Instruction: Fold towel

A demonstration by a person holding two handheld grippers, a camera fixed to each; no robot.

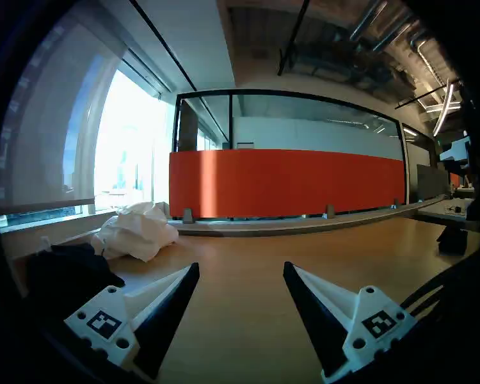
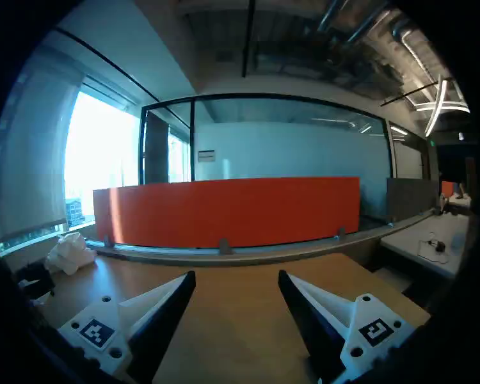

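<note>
— What sits closest to the lens?

— The left gripper, with its two fingers spread wide and only bare wood between them. The right gripper stands the same way, wide apart and holding nothing.

— And beneath them?

— The table, a broad wooden top. It runs back to an orange partition along its far edge, and there is a bright window off to the left.

— Where is the towel?

— The towel lies in a crumpled white heap at the far left of the table, near the window and well apart from both grippers. Just beside it, nearer the camera, is a dark object. I cannot tell what that is.

— How will the towel handle?

— I judge it light, soft and limp. It will sag from wherever it is pinched and will not hold a shape. It should not be fragile, and cloth is unlikely to slip. The best hold looks like a corner or hem in each gripper, so it can be drawn flat first. From here no corner can be picked out of the heap.
</note>
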